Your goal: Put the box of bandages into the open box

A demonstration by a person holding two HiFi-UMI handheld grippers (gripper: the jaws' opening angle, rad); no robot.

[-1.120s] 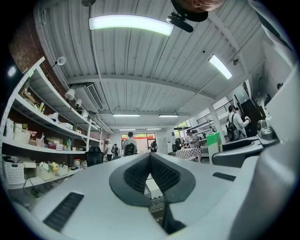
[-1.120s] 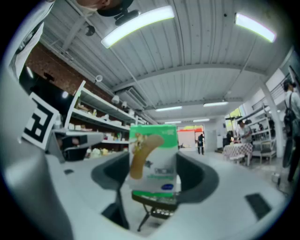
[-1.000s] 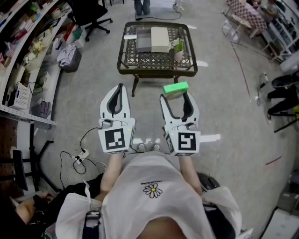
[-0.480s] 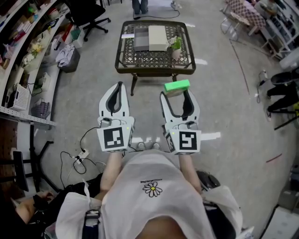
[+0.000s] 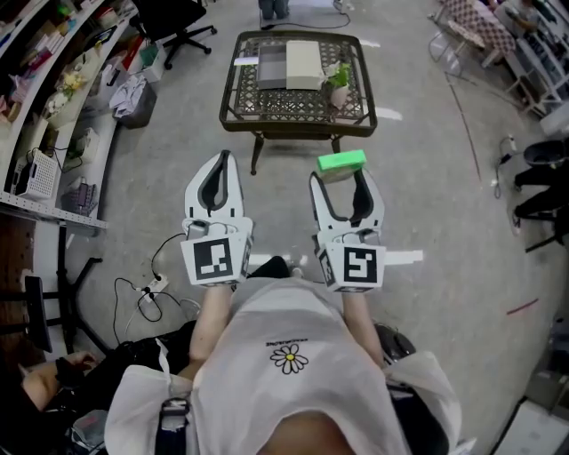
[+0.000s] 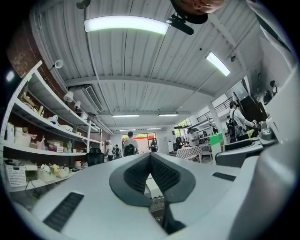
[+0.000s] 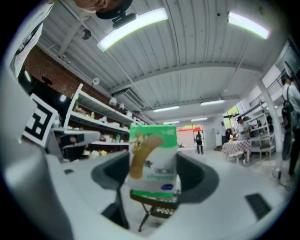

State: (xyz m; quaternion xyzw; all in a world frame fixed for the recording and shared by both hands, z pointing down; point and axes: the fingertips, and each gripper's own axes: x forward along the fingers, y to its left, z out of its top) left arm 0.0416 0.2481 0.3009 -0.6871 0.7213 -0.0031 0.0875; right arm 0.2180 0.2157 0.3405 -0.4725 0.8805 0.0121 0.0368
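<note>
The green-and-white box of bandages [image 5: 341,162] is held above the floor, short of the table, with my right gripper [image 5: 342,175] shut on it. In the right gripper view the box of bandages [image 7: 153,159] stands upright between the dark pads of the right gripper [image 7: 153,176]. My left gripper [image 5: 223,158] is beside it, shut and empty; its pads meet at the tip in the left gripper view [image 6: 150,157]. The open box [image 5: 272,71], a grey part next to a pale part, lies on the dark wicker table [image 5: 298,114] ahead.
A small potted plant [image 5: 338,86] stands on the table's right side. Shelving [image 5: 53,107] lines the left, with an office chair [image 5: 173,19] at the back left. Cables and a power strip [image 5: 151,291] lie on the floor at lower left. A person's legs [image 5: 273,9] show beyond the table.
Both grippers keep nearly the same pose, the right one still shut on the box. The view has shifted slightly, and a foot now shows between the grippers.
</note>
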